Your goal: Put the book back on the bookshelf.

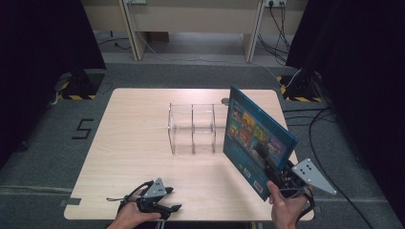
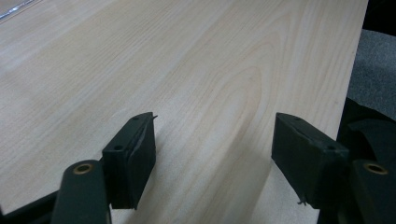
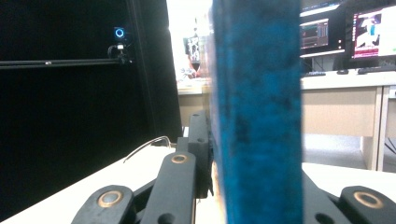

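Note:
A blue hardcover book with colourful pictures on its cover stands tilted above the right side of the wooden table. My right gripper is shut on its lower edge, held by a hand at the table's front right. In the right gripper view the book's blue spine rises upright between the jaws of the right gripper. A clear acrylic organizer with upright dividers stands at the table's centre, just left of the book. My left gripper rests near the front edge, open, and bare wood lies between the jaws of the left gripper.
A small grey round spot sits on the table behind the organizer. Black curtains hang on both sides, and cables trail on the floor at the right. Desks with monitors stand beyond the table.

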Motion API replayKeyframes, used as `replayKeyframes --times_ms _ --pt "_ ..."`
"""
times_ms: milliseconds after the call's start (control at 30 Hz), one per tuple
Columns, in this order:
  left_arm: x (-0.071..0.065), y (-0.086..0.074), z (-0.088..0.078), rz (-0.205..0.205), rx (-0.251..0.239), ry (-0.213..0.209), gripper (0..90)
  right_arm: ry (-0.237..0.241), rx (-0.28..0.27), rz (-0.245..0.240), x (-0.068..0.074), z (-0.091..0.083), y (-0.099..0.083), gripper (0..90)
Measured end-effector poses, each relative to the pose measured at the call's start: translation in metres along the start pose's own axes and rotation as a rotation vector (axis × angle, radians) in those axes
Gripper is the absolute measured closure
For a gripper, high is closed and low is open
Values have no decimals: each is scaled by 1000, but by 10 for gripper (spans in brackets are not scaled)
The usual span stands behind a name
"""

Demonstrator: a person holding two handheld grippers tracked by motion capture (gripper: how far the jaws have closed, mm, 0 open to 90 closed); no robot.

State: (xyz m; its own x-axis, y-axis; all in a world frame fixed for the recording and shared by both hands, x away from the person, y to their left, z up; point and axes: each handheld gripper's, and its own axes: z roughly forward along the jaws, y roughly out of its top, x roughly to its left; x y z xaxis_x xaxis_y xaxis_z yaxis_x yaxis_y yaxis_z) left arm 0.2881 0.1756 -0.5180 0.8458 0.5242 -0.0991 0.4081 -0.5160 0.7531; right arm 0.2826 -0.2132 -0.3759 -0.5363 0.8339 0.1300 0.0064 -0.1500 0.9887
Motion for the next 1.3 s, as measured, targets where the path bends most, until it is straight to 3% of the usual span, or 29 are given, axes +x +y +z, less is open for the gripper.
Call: replayKeyframes --times_ms 133,367,533,1300 --pt "0 0 0 26 14 25 264 -12 -4 -13 -1 12 3 811" --pt "2 1 0 21 21 45 214 -23 -3 17 -6 29 3 811" --pt "6 1 -2 34 25 93 200 -27 -6 27 -9 40 3 809" --pt "7 1 -3 38 31 92 196 -91 -8 19 -18 87 -2 806"
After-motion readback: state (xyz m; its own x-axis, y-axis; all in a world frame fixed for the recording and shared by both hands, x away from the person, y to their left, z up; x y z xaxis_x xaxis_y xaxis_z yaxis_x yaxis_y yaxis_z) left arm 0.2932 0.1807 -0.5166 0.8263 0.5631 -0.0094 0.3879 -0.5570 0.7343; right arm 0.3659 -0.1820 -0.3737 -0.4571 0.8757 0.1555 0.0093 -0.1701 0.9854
